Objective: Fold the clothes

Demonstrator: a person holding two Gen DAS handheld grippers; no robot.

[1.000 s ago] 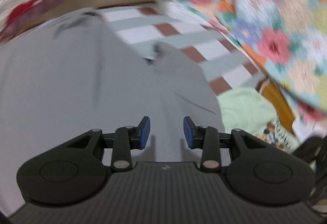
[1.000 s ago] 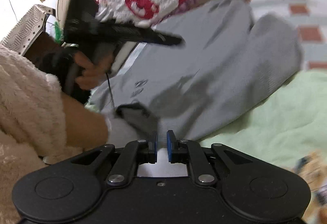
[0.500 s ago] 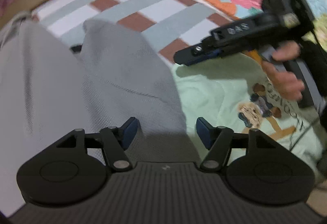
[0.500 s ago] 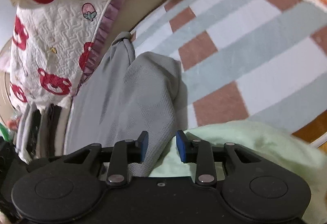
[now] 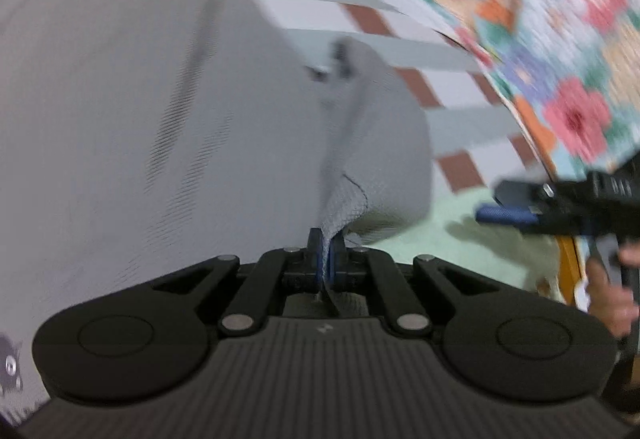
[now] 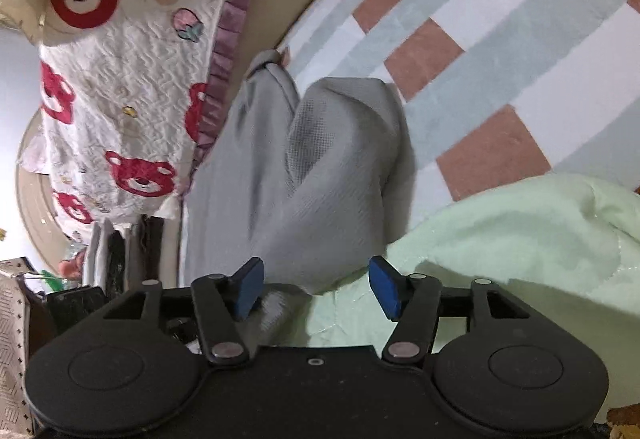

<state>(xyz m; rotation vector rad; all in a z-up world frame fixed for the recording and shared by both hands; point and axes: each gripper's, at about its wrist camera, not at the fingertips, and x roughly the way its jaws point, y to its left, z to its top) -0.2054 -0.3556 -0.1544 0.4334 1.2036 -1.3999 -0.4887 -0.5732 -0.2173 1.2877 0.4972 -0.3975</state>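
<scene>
Left wrist view: left tongs (image 5: 326, 253) are pinching a raised edge of the grey garment (image 5: 160, 111), pads pressed together on the cloth.
Right wrist view: right tongs (image 6: 316, 289) are standing spread, having just been opening; the garment's near hem is lying between the pads, but they are not pressing on it.
Where the garment is: it is lying spread on the bed, over a striped and checked sheet (image 6: 480, 51), its near corner overlapping a pale green garment (image 6: 520, 239).
How it is likely handling: soft, light, waffle-knit cloth that is sagging and bunching; probably grippy enough not to slide, but drooping wherever unsupported.
Where to hold: an edge or corner fold, as the left tongs are doing, is looking best.
Around it: a bear-print quilt (image 6: 120, 99) along one side, a floral quilt (image 5: 560, 39) along the other.
In the way: the green garment underneath is risking being caught along with the grey hem.
</scene>
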